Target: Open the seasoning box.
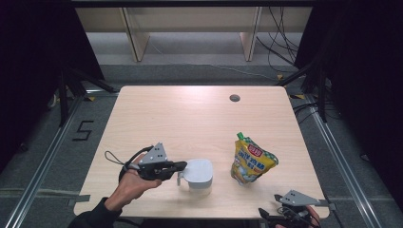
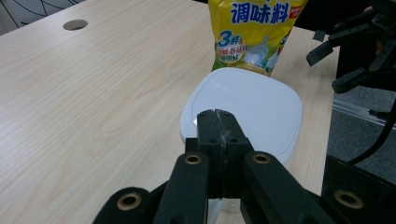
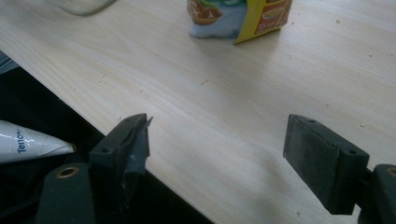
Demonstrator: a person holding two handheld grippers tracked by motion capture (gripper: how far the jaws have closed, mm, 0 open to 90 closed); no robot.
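Down at the table's (image 1: 199,114) near edge, my right gripper (image 1: 285,214) sits short of the yellow pouch (image 1: 251,160); my left gripper (image 1: 177,167) touches the white-lidded container (image 1: 198,175). Left gripper view: jaws pressed together over the lid (image 2: 247,105), nothing visibly between them. Right gripper view: jaws wide apart, the pouch (image 3: 238,16) well ahead.
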